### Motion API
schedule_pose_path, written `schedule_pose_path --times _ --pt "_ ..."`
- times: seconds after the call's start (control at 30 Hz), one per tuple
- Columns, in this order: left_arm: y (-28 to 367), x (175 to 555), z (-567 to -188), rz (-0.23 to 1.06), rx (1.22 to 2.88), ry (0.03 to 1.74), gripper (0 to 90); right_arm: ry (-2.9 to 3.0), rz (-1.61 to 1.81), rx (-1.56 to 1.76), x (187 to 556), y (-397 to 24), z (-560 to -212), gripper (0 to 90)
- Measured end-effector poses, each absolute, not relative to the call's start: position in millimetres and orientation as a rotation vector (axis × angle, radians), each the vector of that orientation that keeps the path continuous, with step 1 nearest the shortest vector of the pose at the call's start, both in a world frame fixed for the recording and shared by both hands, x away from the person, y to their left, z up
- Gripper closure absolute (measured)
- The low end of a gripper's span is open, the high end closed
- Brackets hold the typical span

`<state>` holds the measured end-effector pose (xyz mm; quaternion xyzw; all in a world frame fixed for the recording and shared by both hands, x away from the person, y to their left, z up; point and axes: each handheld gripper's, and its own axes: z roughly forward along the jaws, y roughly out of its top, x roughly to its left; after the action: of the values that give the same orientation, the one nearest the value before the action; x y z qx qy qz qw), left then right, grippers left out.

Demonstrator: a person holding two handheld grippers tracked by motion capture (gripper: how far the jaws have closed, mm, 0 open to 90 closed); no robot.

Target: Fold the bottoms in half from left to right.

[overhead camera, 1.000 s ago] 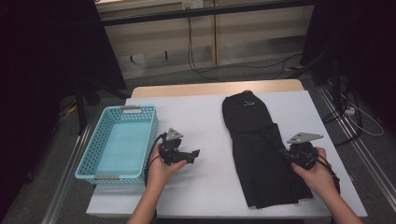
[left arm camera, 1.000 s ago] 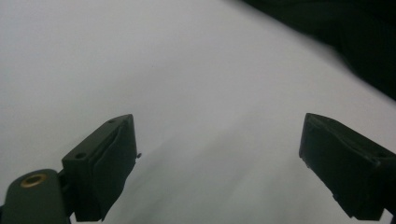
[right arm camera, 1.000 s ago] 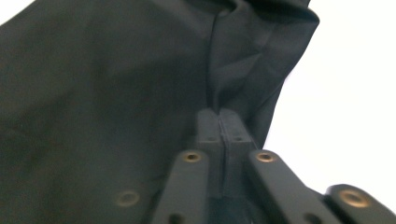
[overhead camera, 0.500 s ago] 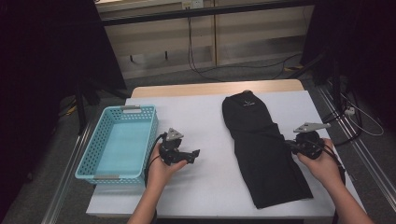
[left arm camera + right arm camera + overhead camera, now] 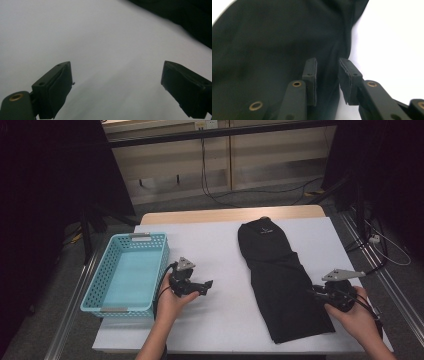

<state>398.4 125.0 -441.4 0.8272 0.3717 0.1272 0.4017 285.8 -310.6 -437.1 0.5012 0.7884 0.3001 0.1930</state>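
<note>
At the far left of the table (image 5: pixel 220 240) sits a turquoise basket (image 5: pixel 100 302), empty and well apart from the garment, so nothing blocks its mouth. Just beside it the left tongs (image 5: pixel 204 286) rest low over bare white surface with the jaws spread wide and nothing between them (the left gripper view shows blank tabletop ahead, the dark cloth off to the upper right). Right of centre lies the black garment (image 5: pixel 280 275), folded lengthwise into a long strip running from the far edge toward the person. At its right edge the right tongs (image 5: pixel 320 295) have just been opening; the jaws stand a narrow gap apart with a ridge of cloth (image 5: pixel 329 75) running between them, and the pads seem clear of it. The main risk, as I judge it, is that this small gap snags the fold as the hand draws off, dragging the strip askew or flipping the hem open. The near end also lies close to the table's front edge, so a tug could slide it off.
</note>
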Motion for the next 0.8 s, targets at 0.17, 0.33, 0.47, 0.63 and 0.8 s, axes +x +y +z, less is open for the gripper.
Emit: schedule_pose_path --times 0.17,0.33,0.47,0.63,0.8 --pt "123.8 398.5 -441.0 0.321 2.09 0.934 10.4 2.263 0.848 1.424 276.9 -317.3 -442.7 90.0" --pt "125.8 399.0 -440.2 0.328 2.097 0.93 10.4 2.262 0.86 1.426 268.8 -326.5 -437.6 90.0" --pt "125.4 399.6 -442.3 0.317 2.097 0.941 10.1 2.242 0.874 1.386 266.3 -326.4 -435.9 70.7" --pt "126.1 398.8 -443.1 0.304 2.114 0.932 9.5 2.222 0.92 1.322 282.1 -310.9 -425.2 54.0" --pt "129.6 396.0 -442.7 0.305 2.104 0.944 9.1 2.21 0.984 1.254 312.6 -287.9 -420.0 43.1"
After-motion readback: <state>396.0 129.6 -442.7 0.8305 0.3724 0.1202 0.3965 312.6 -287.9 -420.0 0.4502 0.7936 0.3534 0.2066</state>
